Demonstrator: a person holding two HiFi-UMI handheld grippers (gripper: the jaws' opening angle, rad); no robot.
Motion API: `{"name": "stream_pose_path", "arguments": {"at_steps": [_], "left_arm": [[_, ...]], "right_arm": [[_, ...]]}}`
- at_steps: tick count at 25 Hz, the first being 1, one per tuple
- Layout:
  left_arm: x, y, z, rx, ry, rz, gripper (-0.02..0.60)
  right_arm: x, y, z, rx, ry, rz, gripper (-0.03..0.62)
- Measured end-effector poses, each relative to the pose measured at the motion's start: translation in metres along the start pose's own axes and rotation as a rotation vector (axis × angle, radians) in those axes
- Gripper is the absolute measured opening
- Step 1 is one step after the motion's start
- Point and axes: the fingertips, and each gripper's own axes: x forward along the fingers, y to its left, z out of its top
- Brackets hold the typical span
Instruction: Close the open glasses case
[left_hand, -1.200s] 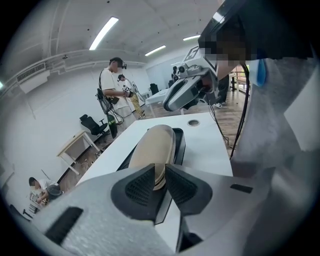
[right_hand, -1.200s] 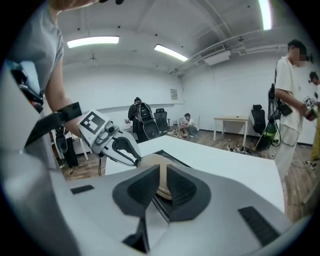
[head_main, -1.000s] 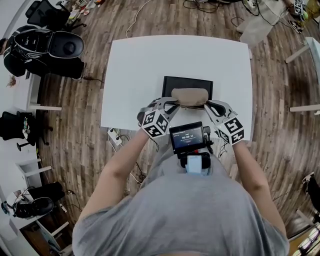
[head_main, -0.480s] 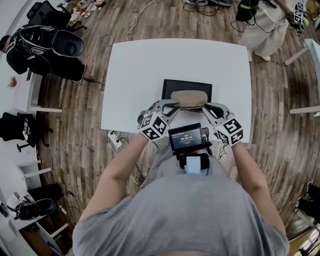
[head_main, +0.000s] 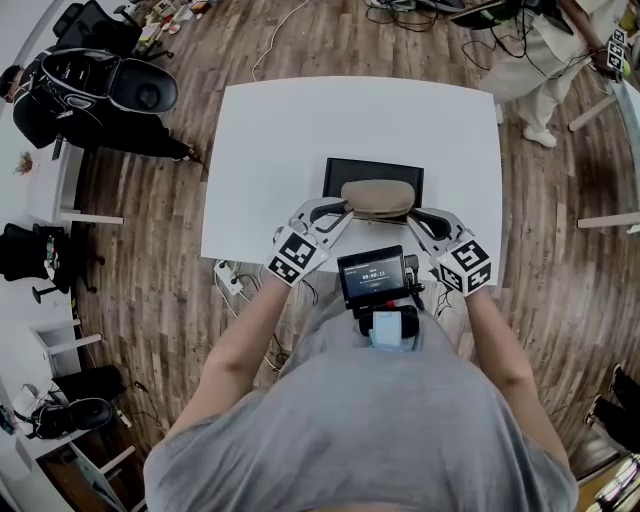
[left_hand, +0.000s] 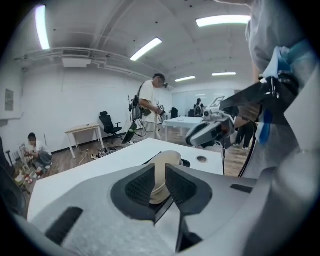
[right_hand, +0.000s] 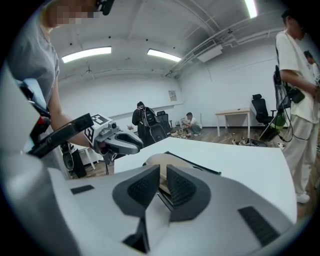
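From my feed, the glasses case lies on a black tray that sits at the middle of the counter, close to its near edge. The case lies lengthwise along that edge, over the tray's near side. From above it reads as one rounded tan shape, and I cannot tell whether its lid is fully down. The left gripper comes in at the case's left end and the right gripper at its right end, so the case sits between the two. In the left gripper view the jaws stand only a narrow gap apart, and the tan end of the case fills that gap, the ribbed pads pressing on it from both sides. The right gripper view shows much the same: jaws nearly together, with the case's other end pinched in the slit between the pads and the thin black rim of the tray just below. Both grippers slope down towards the counter. The rest of the counter top is bare white apart from a small round hole near the tray. A person stands on the wooden floor beyond the counter's far right corner.
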Motion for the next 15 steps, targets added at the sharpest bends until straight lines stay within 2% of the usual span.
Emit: {"name": "stream_pose_path", "arguments": {"at_steps": [3, 6, 15], "left_arm": [[-0.012, 0.001, 0.003, -0.104, -0.045, 0.022, 0.06], [-0.023, -0.002, 0.007, -0.169, -0.087, 0.034, 0.06], [-0.051, -0.014, 0.018, -0.241, -0.18, 0.101, 0.058]], "right_arm": [[-0.006, 0.004, 0.002, 0.004, -0.011, 0.005, 0.049], [-0.012, 0.011, 0.006, 0.0, -0.024, 0.01, 0.049], [-0.029, 0.024, 0.012, 0.002, -0.068, -0.009, 0.049]]}}
